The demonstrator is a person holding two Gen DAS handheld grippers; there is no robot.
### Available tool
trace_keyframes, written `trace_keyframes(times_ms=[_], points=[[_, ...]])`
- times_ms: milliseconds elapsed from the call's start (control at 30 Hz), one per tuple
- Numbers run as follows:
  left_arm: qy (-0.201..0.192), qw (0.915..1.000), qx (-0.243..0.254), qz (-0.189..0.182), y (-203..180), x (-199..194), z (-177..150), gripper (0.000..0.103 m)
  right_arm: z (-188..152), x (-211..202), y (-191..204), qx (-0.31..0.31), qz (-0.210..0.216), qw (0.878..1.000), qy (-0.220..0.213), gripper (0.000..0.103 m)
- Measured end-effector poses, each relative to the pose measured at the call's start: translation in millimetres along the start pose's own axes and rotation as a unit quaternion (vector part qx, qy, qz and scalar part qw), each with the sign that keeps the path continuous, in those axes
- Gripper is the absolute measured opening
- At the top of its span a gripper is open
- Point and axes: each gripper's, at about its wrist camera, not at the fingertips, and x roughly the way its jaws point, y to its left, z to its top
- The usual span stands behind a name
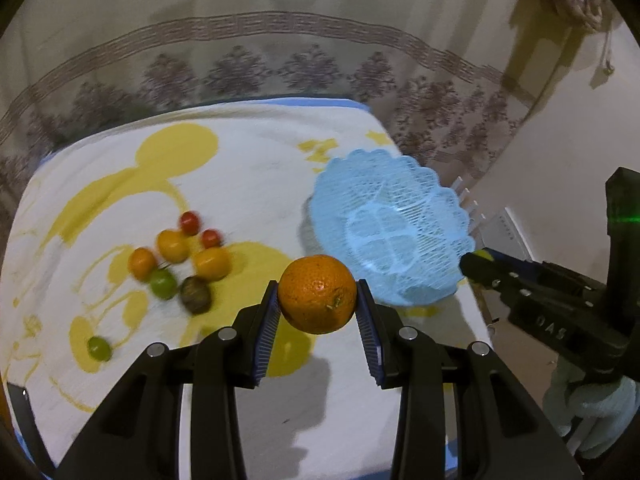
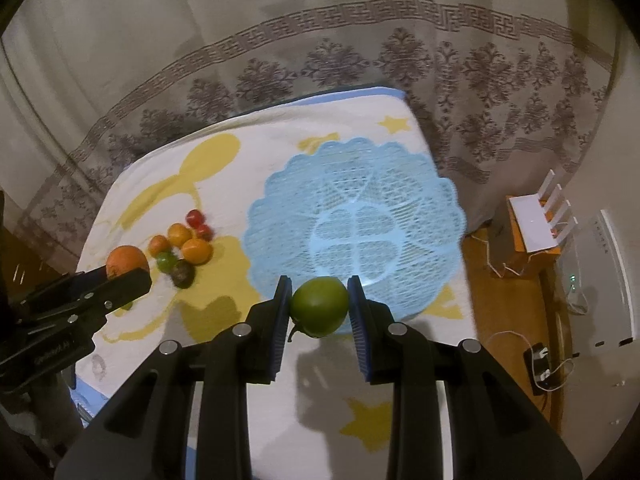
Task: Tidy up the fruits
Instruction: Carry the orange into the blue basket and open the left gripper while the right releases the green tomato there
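My left gripper [image 1: 318,300] is shut on a large orange [image 1: 317,294] and holds it above the table, just left of the blue mesh basket [image 1: 390,236]. My right gripper [image 2: 319,308] is shut on a green fruit [image 2: 319,306] and holds it at the near rim of the basket [image 2: 356,216], which holds no fruit. A cluster of small fruits [image 1: 180,260], red, orange, green and brown, lies on the white and yellow cloth [image 1: 248,184]; it also shows in the right wrist view [image 2: 182,246]. One green fruit [image 1: 98,348] lies apart at the left.
The table sits against a patterned curtain [image 2: 360,60]. Right of the table, on the floor, are a white router [image 2: 540,220], a white box [image 2: 604,276] and cables [image 2: 540,372]. The table's right edge is just past the basket.
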Motion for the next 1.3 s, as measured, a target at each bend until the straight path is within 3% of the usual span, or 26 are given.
trace_keyframes(times_ms=[300,667,700,767,967,1067,1300], points=[[0.011,0.9997,0.020,0.006,-31,43,18,0.038,12,26,-25,-0.006,-0.014,1.000,0.018,0.029],[0.040,0.9988,0.022,0.017,-37,78,26,0.039,23,47,-36,-0.010,-0.020,0.999,0.028,0.029],[0.040,0.9988,0.022,0.017,-37,78,27,0.042,24,49,-37,-0.010,-0.018,0.999,0.028,0.030],[0.031,0.9991,0.022,0.021,-36,77,28,0.062,25,50,-37,-0.009,-0.016,0.999,0.029,0.030],[0.033,0.9991,0.008,0.025,-29,77,30,0.065,27,56,-36,-0.003,-0.011,0.999,0.033,0.031],[0.037,0.9990,-0.001,0.027,-24,74,28,0.068,28,55,-35,-0.003,-0.010,0.999,0.032,0.046],[0.033,0.9989,-0.014,0.031,-13,63,25,0.072,29,51,-25,-0.005,-0.009,1.000,0.028,0.050]])
